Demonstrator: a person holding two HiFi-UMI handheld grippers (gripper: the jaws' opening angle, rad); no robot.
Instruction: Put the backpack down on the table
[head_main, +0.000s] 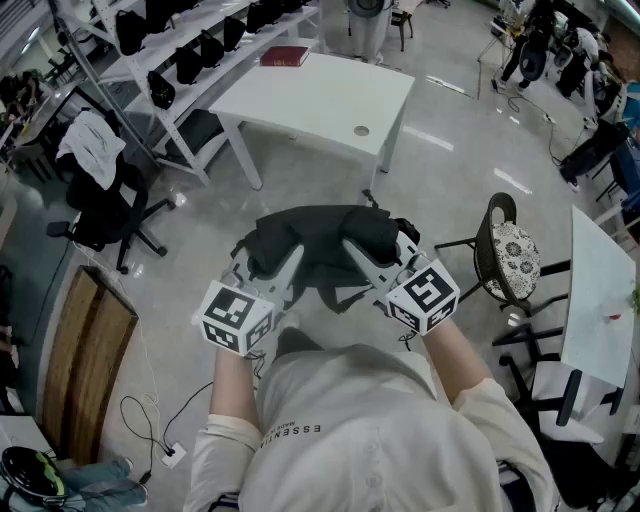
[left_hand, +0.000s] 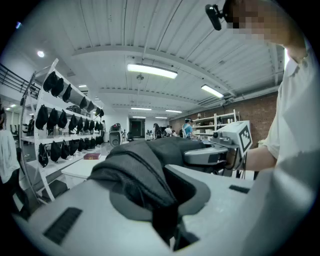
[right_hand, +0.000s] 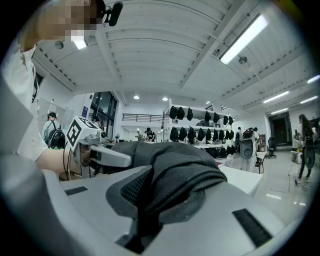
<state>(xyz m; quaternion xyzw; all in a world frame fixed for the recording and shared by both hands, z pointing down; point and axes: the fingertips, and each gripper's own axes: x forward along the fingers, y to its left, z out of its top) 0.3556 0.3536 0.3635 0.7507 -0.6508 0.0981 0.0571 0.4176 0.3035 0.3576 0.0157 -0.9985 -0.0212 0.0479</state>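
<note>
A black backpack (head_main: 325, 245) hangs in the air between my two grippers, above the grey floor and short of the white table (head_main: 315, 100). My left gripper (head_main: 285, 270) is shut on the bag's left side, with black fabric (left_hand: 135, 175) bunched between its jaws. My right gripper (head_main: 362, 262) is shut on the right side, where thick padded fabric (right_hand: 175, 175) fills its jaws. Each gripper view shows the other gripper across the bag (left_hand: 220, 152) (right_hand: 95, 147). The bag's underside is hidden.
A red book (head_main: 285, 56) lies at the table's far left corner. Racks with black bags (head_main: 190, 60) stand to the left. A black office chair (head_main: 105, 205) with white cloth is at left, a patterned-seat chair (head_main: 510, 255) at right, another white table (head_main: 600, 300) beyond it.
</note>
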